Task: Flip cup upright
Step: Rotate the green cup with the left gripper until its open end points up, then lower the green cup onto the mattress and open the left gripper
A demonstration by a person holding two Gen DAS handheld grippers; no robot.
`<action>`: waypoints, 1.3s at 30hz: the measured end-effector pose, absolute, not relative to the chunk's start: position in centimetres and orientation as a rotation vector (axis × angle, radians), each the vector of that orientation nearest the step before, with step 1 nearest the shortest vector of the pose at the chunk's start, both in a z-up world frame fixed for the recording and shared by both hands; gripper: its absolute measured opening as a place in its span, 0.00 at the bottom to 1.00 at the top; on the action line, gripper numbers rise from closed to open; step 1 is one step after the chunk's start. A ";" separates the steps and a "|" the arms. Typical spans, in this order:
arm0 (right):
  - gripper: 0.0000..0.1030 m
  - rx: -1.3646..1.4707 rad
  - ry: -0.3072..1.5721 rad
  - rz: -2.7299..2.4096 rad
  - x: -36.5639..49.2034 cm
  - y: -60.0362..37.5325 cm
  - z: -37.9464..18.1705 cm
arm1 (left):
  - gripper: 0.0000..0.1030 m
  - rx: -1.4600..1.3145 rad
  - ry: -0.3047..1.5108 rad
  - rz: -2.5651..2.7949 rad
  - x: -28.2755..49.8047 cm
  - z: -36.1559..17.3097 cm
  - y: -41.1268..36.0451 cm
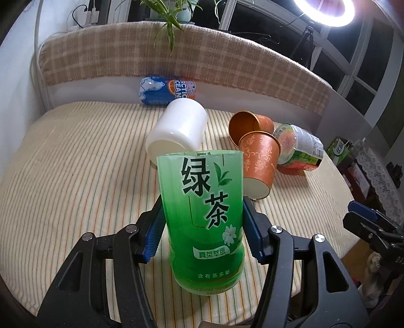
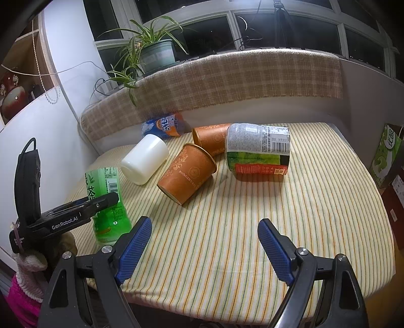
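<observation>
A green tea-label cup (image 1: 202, 217) stands upright on the striped cloth, open end up. My left gripper (image 1: 202, 227) is shut on it, blue pads against both sides. It also shows in the right wrist view (image 2: 107, 199) at the left, with the left gripper (image 2: 73, 214) around it. My right gripper (image 2: 204, 244) is open and empty over the near cloth. A white cup (image 1: 176, 128), two orange cups (image 1: 257, 161) (image 1: 250, 122), a watermelon-label cup (image 1: 300, 148) and a blue cup (image 1: 166, 90) lie on their sides.
The table (image 2: 303, 214) has a striped yellow cloth. A plaid-covered ledge (image 2: 227, 80) runs behind it, with a potted plant (image 2: 154, 53) on the sill. Cardboard boxes (image 2: 388, 156) stand off the right edge. A ring light (image 1: 320, 10) shines at top right.
</observation>
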State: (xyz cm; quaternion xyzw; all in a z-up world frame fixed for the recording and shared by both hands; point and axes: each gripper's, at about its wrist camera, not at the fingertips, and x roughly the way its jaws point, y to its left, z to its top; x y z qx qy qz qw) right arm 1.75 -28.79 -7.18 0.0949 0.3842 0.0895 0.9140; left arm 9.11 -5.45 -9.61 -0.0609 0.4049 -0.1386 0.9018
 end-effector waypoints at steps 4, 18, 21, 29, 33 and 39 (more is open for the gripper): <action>0.85 0.196 0.792 0.182 1.7 -28.7 -7.2 | 0.56 -0.111 0.806 -0.280 9.1 -9.4 -5.5; 0.85 0.197 0.795 0.181 1.7 -28.7 -7.3 | 0.56 -0.085 0.704 -0.275 9.3 -10.1 -5.6; 0.85 0.201 0.796 0.179 1.8 -28.7 -7.3 | 0.56 -0.062 0.690 -0.276 8.9 -10.0 -5.8; 0.85 0.198 0.794 0.187 1.9 -28.4 -7.3 | 0.56 -0.011 0.700 -0.303 7.9 -10.2 -6.5; 0.85 0.198 0.795 0.188 1.8 -28.2 -7.2 | 0.56 0.001 0.690 -0.311 7.1 -10.5 -6.6; 0.85 0.197 0.794 0.189 1.8 -28.2 -7.2 | 0.57 -0.018 0.698 -0.318 6.8 -10.5 -6.2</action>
